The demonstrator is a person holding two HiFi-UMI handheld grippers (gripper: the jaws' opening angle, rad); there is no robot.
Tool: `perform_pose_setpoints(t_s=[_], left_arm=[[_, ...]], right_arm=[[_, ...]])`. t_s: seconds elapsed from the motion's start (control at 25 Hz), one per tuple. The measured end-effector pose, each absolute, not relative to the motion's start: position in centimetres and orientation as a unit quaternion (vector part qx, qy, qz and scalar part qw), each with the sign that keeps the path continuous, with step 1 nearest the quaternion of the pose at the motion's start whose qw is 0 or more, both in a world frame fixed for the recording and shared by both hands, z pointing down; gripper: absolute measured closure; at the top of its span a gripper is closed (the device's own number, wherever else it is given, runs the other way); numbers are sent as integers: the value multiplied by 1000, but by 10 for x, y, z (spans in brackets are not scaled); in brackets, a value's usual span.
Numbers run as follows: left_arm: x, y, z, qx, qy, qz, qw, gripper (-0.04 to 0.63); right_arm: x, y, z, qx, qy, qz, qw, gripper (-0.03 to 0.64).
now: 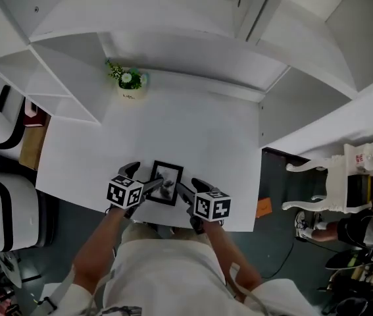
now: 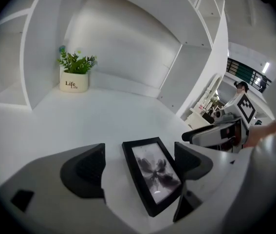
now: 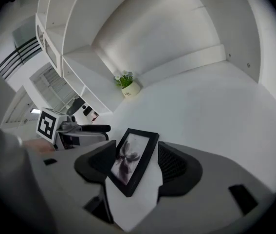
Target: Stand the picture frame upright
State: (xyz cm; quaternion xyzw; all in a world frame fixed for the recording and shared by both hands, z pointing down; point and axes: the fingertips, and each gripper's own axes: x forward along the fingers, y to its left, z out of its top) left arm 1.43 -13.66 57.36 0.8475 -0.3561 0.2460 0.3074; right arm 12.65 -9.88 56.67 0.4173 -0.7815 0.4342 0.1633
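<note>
A small black picture frame (image 1: 166, 183) with a grey flower print lies face up near the front edge of the white desk (image 1: 173, 124). My left gripper (image 1: 143, 178) reaches in from the frame's left and my right gripper (image 1: 189, 189) from its right. In the left gripper view the frame (image 2: 155, 174) lies between the open jaws, nearer the right pad (image 2: 192, 160). In the right gripper view the frame (image 3: 133, 160) sits aslant between the jaws; the left pad (image 3: 99, 162) is at its edge and a narrow white gap shows along the right pad (image 3: 174, 167).
A potted plant (image 1: 130, 84) in a white pot stands at the back left of the desk. White shelf compartments (image 1: 61, 78) flank the desk on the left and at the back. A white chair (image 1: 344, 176) stands off to the right on the floor.
</note>
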Motion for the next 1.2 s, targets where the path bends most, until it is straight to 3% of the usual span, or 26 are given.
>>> perform_pose_setpoints(t_s=[0.44, 1.2], left_arm=[[21, -134, 613, 831, -330, 289, 344, 275], [20, -134, 626, 819, -324, 301, 366, 399]], right_arm=[[110, -106, 608, 424, -751, 454, 224, 383], [110, -105, 629, 478, -718, 435, 259, 427]])
